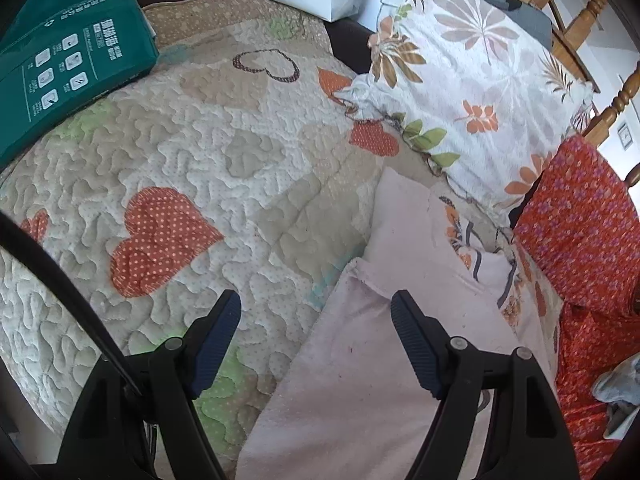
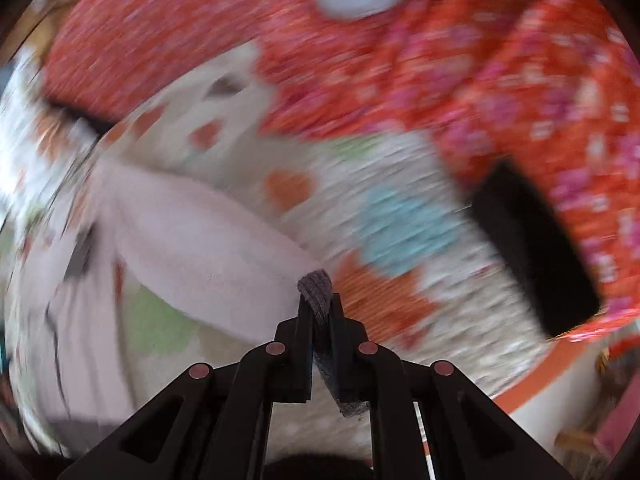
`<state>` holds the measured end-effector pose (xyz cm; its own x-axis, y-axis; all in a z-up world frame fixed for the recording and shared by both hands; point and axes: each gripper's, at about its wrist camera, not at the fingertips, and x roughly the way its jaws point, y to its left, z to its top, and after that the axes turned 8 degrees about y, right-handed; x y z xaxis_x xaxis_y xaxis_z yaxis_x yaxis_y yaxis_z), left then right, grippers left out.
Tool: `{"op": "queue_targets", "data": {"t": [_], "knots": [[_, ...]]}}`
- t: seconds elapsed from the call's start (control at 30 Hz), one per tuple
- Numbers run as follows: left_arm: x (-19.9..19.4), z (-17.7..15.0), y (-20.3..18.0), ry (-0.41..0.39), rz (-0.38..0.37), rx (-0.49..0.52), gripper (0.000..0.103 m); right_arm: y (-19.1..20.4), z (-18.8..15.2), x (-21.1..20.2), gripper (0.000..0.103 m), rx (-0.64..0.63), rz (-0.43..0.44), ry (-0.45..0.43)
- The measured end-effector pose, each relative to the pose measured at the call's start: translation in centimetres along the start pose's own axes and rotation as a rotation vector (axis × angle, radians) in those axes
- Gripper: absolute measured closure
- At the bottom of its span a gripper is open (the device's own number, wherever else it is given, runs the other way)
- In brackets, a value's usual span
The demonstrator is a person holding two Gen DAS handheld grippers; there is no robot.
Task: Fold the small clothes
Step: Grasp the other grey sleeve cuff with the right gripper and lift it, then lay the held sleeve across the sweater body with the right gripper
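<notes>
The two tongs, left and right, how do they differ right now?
The left tongs stand open and hold nothing; the right tongs are shut on a grey knit piece. The left tongs hang over the edge of a pale pink cloth on the quilt; the right tongs have that cloth off to their left. The left view is sharp, the right view blurred. Both tongs are black and point down at the quilt.

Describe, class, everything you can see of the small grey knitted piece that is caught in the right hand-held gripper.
The grey knitted piece is a narrow strip of ribbed, woolly-looking fabric, perhaps a sock. It is pinched between the shut jaws of the right hand-held gripper. A rounded fold pokes out beyond the fingertips, and its other end hangs out below the jaws. Only the jaws touch it; the rest is hidden.
</notes>
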<state>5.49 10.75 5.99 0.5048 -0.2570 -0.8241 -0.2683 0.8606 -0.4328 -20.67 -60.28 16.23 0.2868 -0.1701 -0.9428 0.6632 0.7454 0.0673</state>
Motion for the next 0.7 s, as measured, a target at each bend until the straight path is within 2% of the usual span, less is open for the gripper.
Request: {"op": "queue_targets", "data": {"t": [0.1,0.27,0.4,0.5,0.6,0.7], "knots": [[-0.6,0.2,0.5,-0.017,0.001,-0.011,0.027,1.0,1.5,-0.7,0.096,-0.001,0.022,-0.001],[-1.1,0.6,1.1,-0.022,-0.012,-0.029,0.027,9.9,2.0,-2.8,0.096,-0.133,0.156,0.002],[-2.2,0.9,1.6,-0.045,-0.029,-0.039,0.027,20.4,2.1,-4.3,0.096,-0.292,0.294,0.024],[-3.2,1.3,2.4,-0.070,-0.039,-0.053,0.027,29.2,1.3,-4.6,0.095,-0.428,0.358,0.048],[-4.2,1.8,3.4,-0.101,-0.033,-0.072,0.027,37.8,-0.2,-3.9,0.095,-0.562,0.371,0.062],[-4.9,2.3,4.6,-0.118,-0.042,-0.104,0.026,45.6,-1.7,-1.8,0.095,-0.650,0.381,0.114]]}}
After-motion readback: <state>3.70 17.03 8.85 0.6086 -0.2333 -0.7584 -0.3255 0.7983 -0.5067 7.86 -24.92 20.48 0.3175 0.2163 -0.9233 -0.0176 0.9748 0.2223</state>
